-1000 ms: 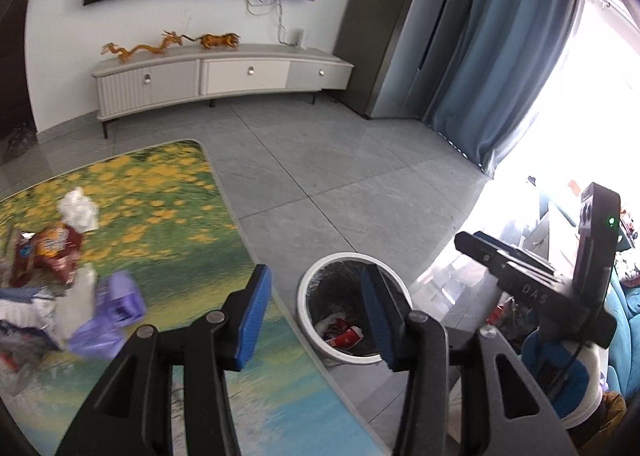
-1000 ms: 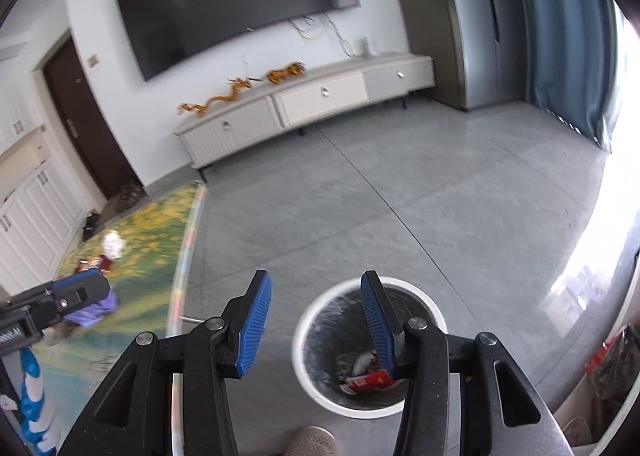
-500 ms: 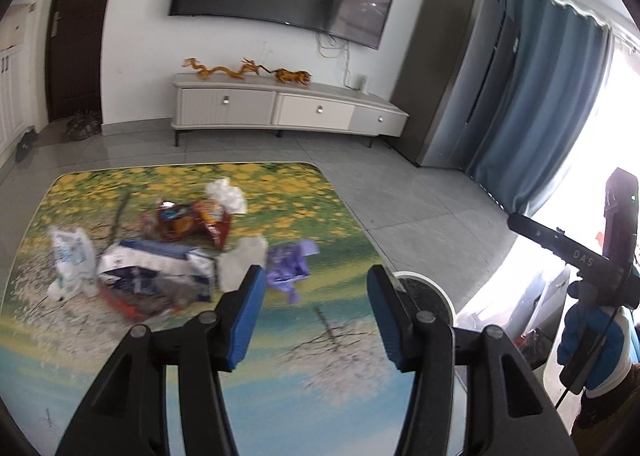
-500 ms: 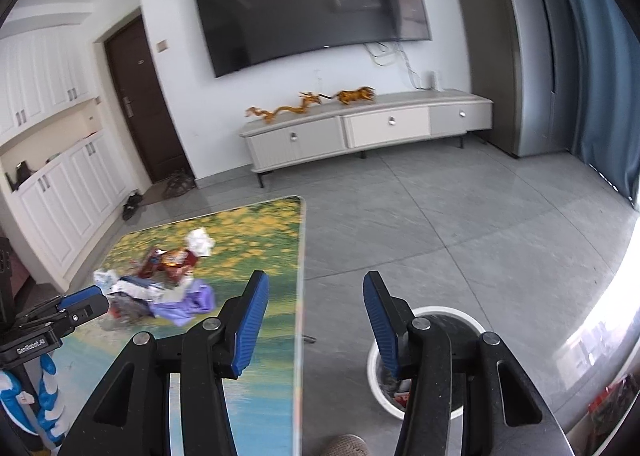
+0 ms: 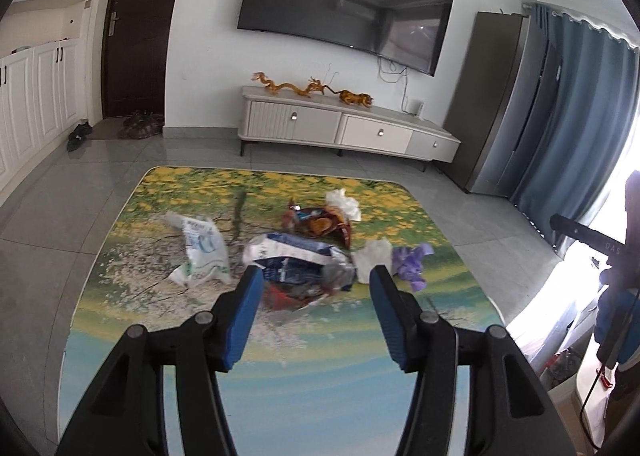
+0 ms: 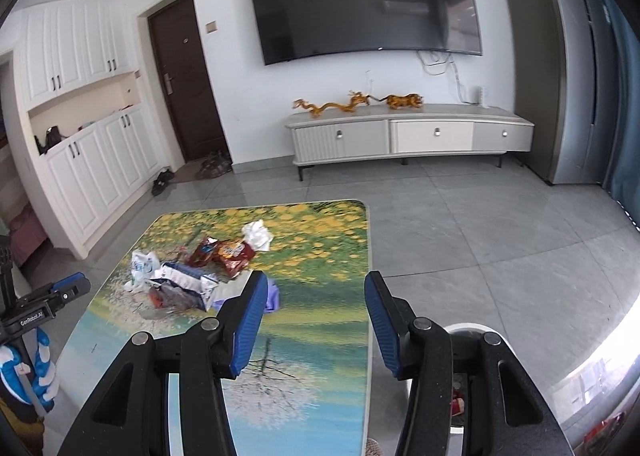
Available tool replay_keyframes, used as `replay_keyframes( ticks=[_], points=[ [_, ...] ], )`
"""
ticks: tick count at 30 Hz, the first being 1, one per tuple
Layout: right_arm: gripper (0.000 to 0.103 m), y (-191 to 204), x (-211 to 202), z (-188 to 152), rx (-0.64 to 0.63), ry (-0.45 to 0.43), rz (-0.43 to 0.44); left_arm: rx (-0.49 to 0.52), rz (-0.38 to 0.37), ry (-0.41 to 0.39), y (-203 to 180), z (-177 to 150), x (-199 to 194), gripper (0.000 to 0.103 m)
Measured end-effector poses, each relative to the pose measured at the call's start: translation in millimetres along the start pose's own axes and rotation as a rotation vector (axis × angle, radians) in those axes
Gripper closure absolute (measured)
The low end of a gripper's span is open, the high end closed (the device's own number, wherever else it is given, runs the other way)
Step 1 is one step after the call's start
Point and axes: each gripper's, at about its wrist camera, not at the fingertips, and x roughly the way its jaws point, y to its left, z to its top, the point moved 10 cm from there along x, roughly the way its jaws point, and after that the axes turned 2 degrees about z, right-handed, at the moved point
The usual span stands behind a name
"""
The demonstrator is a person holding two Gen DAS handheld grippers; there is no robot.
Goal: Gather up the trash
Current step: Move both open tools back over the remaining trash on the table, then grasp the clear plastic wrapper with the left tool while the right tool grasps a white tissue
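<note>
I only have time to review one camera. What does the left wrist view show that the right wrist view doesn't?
Only the left wrist view: the blue curtain.

Only the right wrist view: the white trash bin on the floor beside the table, behind the open right gripper.

Both: the trash pile on the printed table, the TV, and the open left gripper.

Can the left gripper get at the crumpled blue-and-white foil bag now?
Probably yes. The left gripper is open and empty, and the crumpled blue-and-white foil bag lies right ahead between its fingers with nothing in front.
</note>
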Motion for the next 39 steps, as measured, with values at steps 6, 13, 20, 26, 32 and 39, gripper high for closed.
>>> replay_keyframes(
  ticks=[6, 13, 20, 26, 32, 39],
  points=[
    [0.055, 18, 35, -4, -0.029, 0.049, 0.051, 0.053, 0.002, 0.039, 2, -12, 20, 0.049],
    [0.055, 39, 83, -3, -0.055, 0.103, 0.112, 0.137, -0.025, 0.119, -17, -23, 62, 0.049],
    [0.055, 46, 132, -18, -0.046, 0.172, 0.170, 0.141, -0.012, 0.185, -12, -32, 102, 0.049],
    [0.055, 57, 173, -25, -0.071, 0.236, 0.219, 0.163, -0.004, 0.212, -10, -35, 124, 0.049],
    [0.055, 73, 208, -28, -0.132, 0.316, 0.245, 0.182, -0.010, 0.239, -12, -39, 137, 0.049],
    [0.055, 79, 240, -51, -0.179, 0.457, 0.258, 0.187, -0.016, 0.270, -12, -49, 148, 0.050]
  ],
)
